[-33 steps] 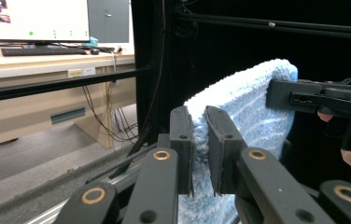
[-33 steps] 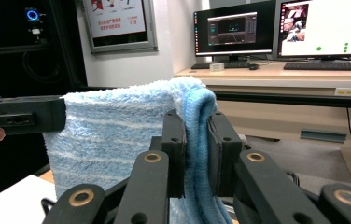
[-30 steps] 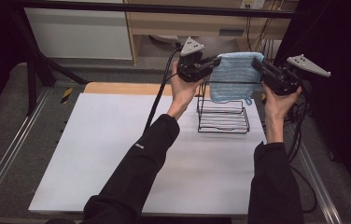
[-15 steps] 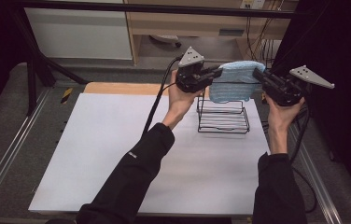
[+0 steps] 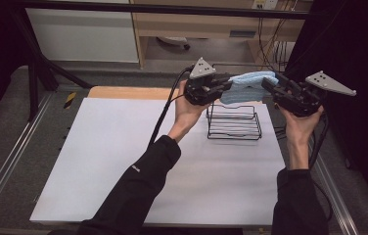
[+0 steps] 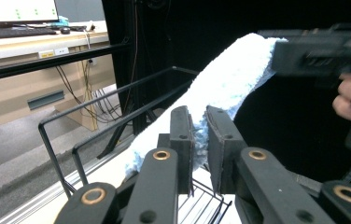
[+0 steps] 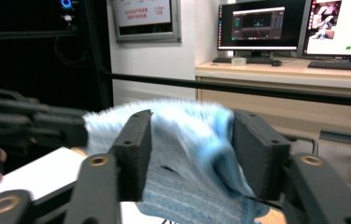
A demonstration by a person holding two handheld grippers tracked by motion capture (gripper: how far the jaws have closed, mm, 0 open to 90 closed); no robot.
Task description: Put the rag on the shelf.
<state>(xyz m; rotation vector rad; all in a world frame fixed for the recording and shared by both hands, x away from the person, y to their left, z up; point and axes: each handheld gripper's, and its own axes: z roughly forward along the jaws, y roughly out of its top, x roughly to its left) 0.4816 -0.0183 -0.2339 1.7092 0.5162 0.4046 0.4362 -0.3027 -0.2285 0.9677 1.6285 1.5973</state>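
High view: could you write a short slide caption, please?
Left gripper and right gripper hold a blue cloth above a wire rack.

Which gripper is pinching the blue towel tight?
The left gripper: its jaws squeeze the blue towel. The right gripper has just been opening, its jaws wide around the cloth.

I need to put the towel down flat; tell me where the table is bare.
The white table top is bare left of and in front of the wire rack. It is crowded at the far right, where both hands hold the blue towel above the rack.
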